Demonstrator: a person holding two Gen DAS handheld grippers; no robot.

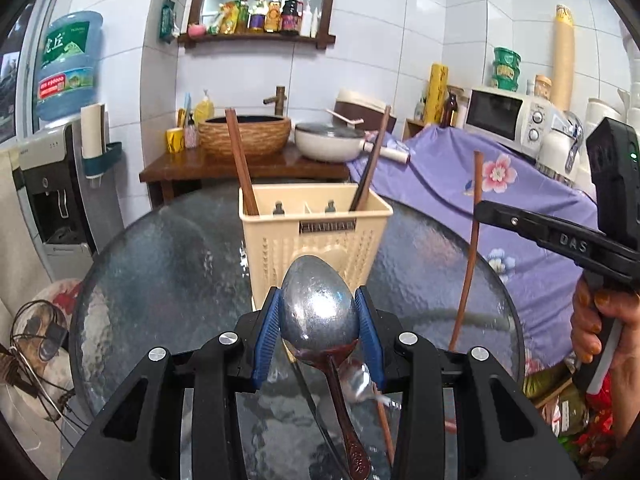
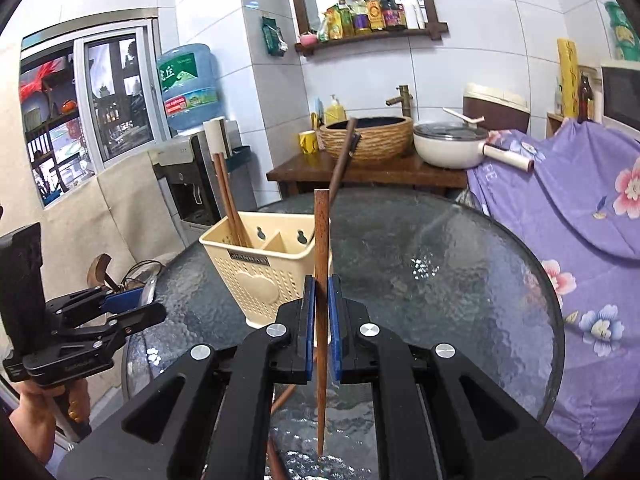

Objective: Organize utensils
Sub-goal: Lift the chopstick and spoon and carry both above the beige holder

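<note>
My left gripper (image 1: 318,300) is shut on the bowl of a metal spoon (image 1: 318,300) with a dark red handle, held above the glass table in front of the cream utensil holder (image 1: 316,240). The holder has brown chopsticks (image 1: 240,160) in its left slot and another (image 1: 370,160) in its right slot. My right gripper (image 2: 319,286) is shut on one brown chopstick (image 2: 321,240), held upright, right of the holder (image 2: 260,268). In the left wrist view that chopstick (image 1: 472,248) stands at the right. A second spoon (image 1: 358,382) lies on the table under my left gripper.
The round glass table (image 2: 440,260) has a purple flowered cloth (image 2: 580,208) close on its right. Behind it stands a wooden counter with a woven basin (image 2: 366,136) and a white pan (image 2: 448,144). A water dispenser (image 1: 60,184) stands at the left.
</note>
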